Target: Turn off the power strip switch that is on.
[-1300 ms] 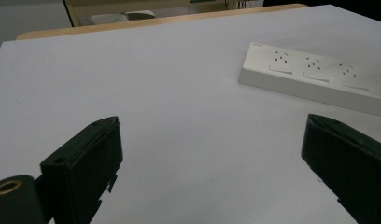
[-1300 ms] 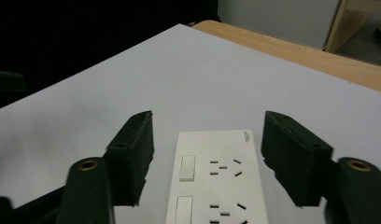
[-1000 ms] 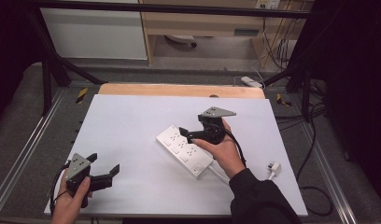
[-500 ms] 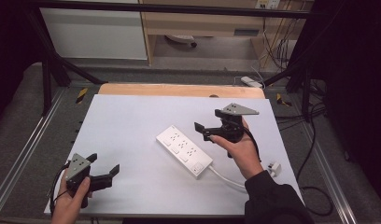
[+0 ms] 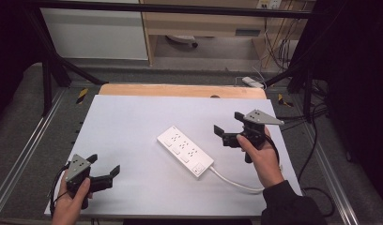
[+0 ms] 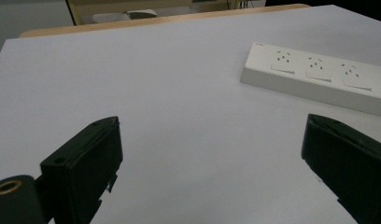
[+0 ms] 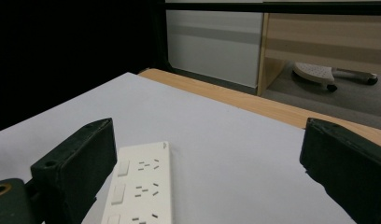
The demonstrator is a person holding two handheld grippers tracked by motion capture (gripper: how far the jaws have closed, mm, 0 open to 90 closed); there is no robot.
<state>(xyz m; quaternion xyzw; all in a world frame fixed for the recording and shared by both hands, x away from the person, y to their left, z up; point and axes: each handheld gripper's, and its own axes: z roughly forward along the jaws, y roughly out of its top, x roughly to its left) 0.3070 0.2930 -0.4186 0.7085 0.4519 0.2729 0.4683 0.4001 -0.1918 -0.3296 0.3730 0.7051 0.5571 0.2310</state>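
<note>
Where the power strip lies slantwise near the middle of the white table, the high view takes in all of it, its cable running toward the person's right sleeve and passing under the wrist. From the left gripper view, the strip is cut off at the right edge, three sockets showing and its far end lost. From the right gripper view, the strip is cut off at the bottom and partly hidden behind one black jaw, though the rocker switches beside the sockets show here. Both tongs stand spread wide with nothing between them: the left tongs low near the table's front-left corner, well apart from the strip; the right tongs raised just beside its right end, not touching it.
</note>
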